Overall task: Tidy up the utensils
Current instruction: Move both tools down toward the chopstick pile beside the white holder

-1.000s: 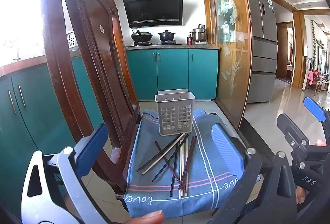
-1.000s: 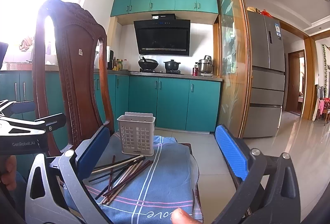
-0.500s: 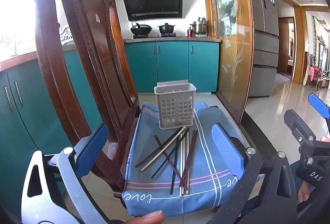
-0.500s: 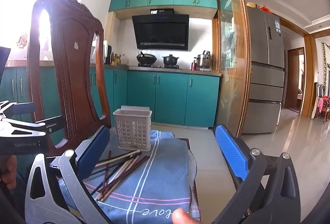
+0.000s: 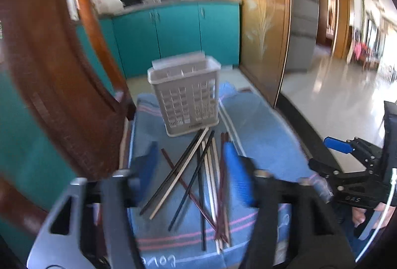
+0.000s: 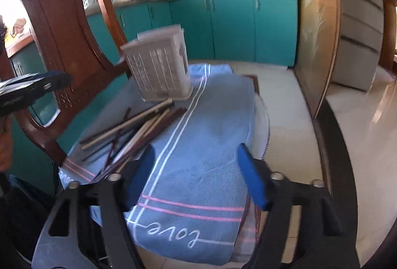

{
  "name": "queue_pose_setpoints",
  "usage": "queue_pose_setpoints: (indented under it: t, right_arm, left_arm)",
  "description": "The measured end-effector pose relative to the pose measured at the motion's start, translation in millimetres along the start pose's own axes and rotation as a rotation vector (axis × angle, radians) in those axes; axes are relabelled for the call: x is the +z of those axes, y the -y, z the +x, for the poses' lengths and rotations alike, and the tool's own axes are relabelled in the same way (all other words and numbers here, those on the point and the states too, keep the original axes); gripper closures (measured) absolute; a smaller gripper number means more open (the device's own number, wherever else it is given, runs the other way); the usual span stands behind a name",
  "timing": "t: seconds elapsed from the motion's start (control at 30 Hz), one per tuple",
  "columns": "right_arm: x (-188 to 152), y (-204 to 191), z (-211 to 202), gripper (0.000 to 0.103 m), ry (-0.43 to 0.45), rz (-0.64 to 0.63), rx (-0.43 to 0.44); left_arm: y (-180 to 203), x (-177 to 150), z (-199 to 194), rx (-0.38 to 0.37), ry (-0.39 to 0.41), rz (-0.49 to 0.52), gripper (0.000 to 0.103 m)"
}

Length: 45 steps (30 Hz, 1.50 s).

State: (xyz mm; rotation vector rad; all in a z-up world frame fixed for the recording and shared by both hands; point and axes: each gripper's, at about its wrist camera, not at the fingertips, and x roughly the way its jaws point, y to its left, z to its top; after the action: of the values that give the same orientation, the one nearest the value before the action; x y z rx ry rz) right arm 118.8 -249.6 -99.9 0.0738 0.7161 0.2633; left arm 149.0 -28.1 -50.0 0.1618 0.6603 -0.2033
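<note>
Nearest the lens in the left wrist view, the left gripper (image 5: 191, 169) hangs above the chopsticks (image 5: 198, 184); its blue pads (image 5: 237, 174) have just been closing in, yet they stand apart with only air between them, so nothing is grasped. The chopsticks lie loose and crossed in a fan on the blue towel (image 5: 260, 130), dark, reddish and pale sticks mixed, their far ends just beside the foot of the utensil basket (image 5: 186, 98). At the right edge the right gripper (image 5: 330, 155) appears, held in a hand (image 5: 364, 214).

In the right wrist view, the right gripper (image 6: 196, 177) is likewise released: its jaws have just been narrowing, and between them shows only bare towel (image 6: 211, 145), striped pink and white and lettered "love". The chopsticks (image 6: 139, 130) lie to the left of this gripper, near its left pad. The basket (image 6: 158, 65), pale grey and perforated, stands upright at the towel's far end; whether it holds anything cannot be told.

The towel covers the seat of a dark wooden chair (image 6: 64, 28), whose carved back rises at the left. Beyond stand teal cabinets (image 6: 230, 26) and, further right, a refrigerator (image 6: 359, 21).
</note>
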Motion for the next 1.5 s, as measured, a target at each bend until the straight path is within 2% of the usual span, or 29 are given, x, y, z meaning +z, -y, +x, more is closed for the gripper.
queue_pose_setpoints:
  t: [0.03,0.17,0.3,0.47,0.73,0.9,1.13,1.37,1.5]
  right_arm:
    - [1,1,3,0.038,-0.002,-0.001,0.003]
    - [13,7,12,0.038,0.011,-0.021,0.012]
    - [32,6,24,0.038,0.060,-0.101,0.028]
    - [46,4,52,0.037,0.067,-0.173,0.042]
    - [27,14,83,0.037,-0.026,-0.082,0.095]
    - [25,14,83,0.037,-0.028,-0.060,0.112]
    - [19,5,80,0.037,-0.028,-0.115,0.095]
    - [17,2,90,0.037,-0.061,-0.078,0.125]
    - [16,-1,102,0.037,-0.101,-0.052,0.118]
  left_arm:
    - [-1,5,15,-0.007,-0.021,0.007,0.064]
    - [-11,11,60,-0.001,-0.031,0.015,0.064]
    - [-24,8,78,-0.010,-0.059,-0.057,0.059]
    - [-32,13,75,0.019,-0.033,-0.081,0.048]
    - [-41,12,73,0.011,-0.049,-0.123,0.048]
    - [-40,10,78,0.005,-0.067,-0.145,0.043]
    - [-37,11,82,0.012,-0.073,-0.137,0.043]
    - [-41,14,86,0.021,-0.072,-0.149,0.043]
    - [-44,13,90,0.042,-0.088,-0.147,0.051]
